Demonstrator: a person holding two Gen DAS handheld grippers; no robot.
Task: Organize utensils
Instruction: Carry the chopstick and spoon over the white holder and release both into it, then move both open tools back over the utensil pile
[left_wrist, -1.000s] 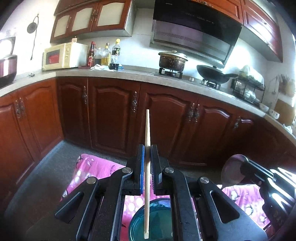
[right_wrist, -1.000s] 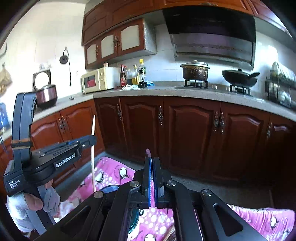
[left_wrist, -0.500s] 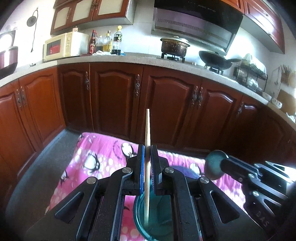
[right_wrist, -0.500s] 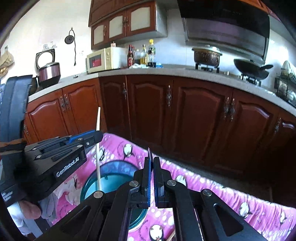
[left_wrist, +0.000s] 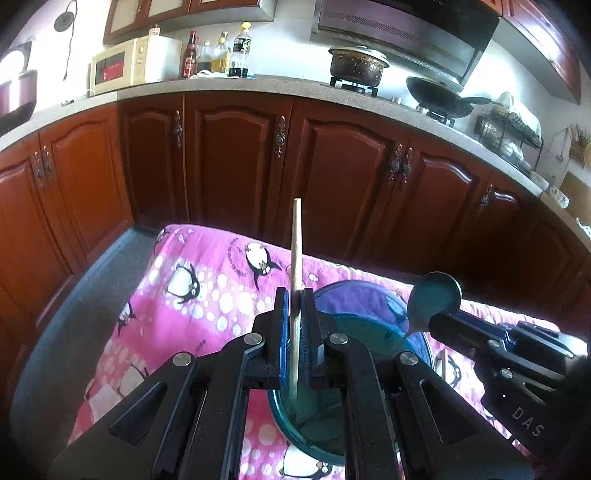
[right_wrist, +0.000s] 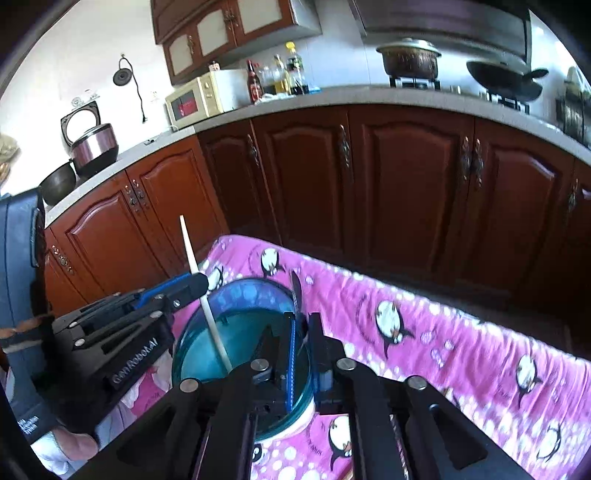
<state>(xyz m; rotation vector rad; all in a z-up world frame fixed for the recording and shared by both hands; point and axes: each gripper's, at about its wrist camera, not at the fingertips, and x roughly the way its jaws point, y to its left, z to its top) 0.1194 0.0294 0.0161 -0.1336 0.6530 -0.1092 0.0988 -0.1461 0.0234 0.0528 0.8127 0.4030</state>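
Observation:
My left gripper (left_wrist: 294, 295) is shut on a pale wooden chopstick (left_wrist: 295, 258) held upright, its lower end down inside a blue-green glass cup (left_wrist: 373, 332). In the right wrist view the same chopstick (right_wrist: 210, 314) slants into the cup (right_wrist: 207, 347), with the left gripper (right_wrist: 195, 282) clamped on it. My right gripper (right_wrist: 302, 317) is shut on a dark spoon (right_wrist: 296, 290), seen edge-on over the cup. In the left wrist view the spoon's round bowl (left_wrist: 435, 298) sticks up from the right gripper (left_wrist: 439, 325) beside the cup's right rim.
The cup stands on a table with a pink penguin cloth (left_wrist: 207, 295). Another wooden stick (left_wrist: 442, 363) lies on the cloth right of the cup. Dark wood kitchen cabinets (left_wrist: 236, 158) and a grey counter with microwave, bottles, pot and wok run behind.
Both grippers have come down and forward over the table. The chopstick's lower end has gone deeper into the cup, and the spoon has moved close above the cup's rim.

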